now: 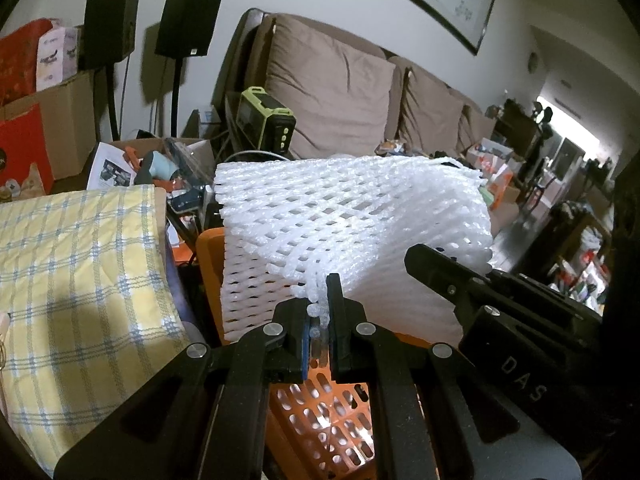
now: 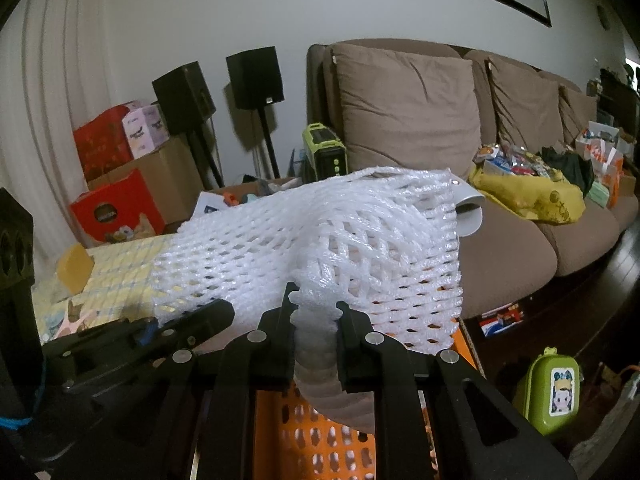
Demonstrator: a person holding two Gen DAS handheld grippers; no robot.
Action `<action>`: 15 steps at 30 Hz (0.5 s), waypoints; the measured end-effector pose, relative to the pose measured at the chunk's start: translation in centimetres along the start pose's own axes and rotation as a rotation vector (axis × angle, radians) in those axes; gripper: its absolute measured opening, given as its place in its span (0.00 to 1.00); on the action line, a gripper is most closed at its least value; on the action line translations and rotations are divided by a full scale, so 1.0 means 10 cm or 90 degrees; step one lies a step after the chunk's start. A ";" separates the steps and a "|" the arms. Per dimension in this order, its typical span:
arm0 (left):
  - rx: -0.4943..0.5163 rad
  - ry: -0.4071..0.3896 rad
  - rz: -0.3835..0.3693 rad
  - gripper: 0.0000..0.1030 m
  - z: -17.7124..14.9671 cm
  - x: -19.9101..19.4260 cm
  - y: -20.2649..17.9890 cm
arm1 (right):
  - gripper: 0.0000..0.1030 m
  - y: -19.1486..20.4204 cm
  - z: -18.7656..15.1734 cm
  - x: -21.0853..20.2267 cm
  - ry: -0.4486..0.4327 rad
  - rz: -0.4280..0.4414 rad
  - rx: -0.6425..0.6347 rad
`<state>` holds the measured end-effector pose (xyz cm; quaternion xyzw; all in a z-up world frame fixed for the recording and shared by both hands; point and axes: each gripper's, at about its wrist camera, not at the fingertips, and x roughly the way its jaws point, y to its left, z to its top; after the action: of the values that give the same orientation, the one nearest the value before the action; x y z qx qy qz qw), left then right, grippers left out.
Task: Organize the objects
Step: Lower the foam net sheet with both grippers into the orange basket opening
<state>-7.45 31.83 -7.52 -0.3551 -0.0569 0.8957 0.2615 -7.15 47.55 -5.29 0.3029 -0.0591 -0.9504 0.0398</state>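
A white foam mesh sleeve (image 1: 344, 220) hangs stretched between both grippers above an orange perforated basket (image 1: 320, 424). My left gripper (image 1: 319, 312) is shut on the sleeve's near edge, with foam strands pinched between its pads. In the left wrist view the other gripper (image 1: 472, 284) reaches in from the right at the sleeve's lower right corner. In the right wrist view my right gripper (image 2: 316, 312) is shut on a bunched fold of the mesh sleeve (image 2: 312, 240), and the orange basket (image 2: 320, 440) lies below it. The left gripper (image 2: 192, 320) shows at the lower left of that view.
A yellow checked cloth (image 1: 76, 276) covers a surface to the left. A brown sofa (image 2: 420, 128) with cushions and a yellow bag (image 2: 532, 196) stands behind. Cardboard and red boxes (image 2: 120, 200), two black speakers (image 2: 256, 76) and a green lunchbox (image 2: 548, 392) on the floor surround the spot.
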 end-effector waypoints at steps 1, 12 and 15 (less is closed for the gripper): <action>0.003 0.000 0.000 0.06 0.00 0.00 -0.01 | 0.14 0.00 -0.01 0.00 0.000 0.000 0.001; 0.004 0.014 0.002 0.06 -0.04 0.10 0.01 | 0.14 -0.01 -0.03 0.05 0.013 -0.009 -0.002; 0.003 0.016 -0.001 0.06 -0.06 0.11 0.02 | 0.14 -0.01 -0.03 0.05 0.015 -0.011 -0.005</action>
<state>-7.81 32.21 -8.70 -0.3655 -0.0519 0.8912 0.2636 -7.37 47.54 -5.86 0.3143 -0.0524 -0.9473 0.0333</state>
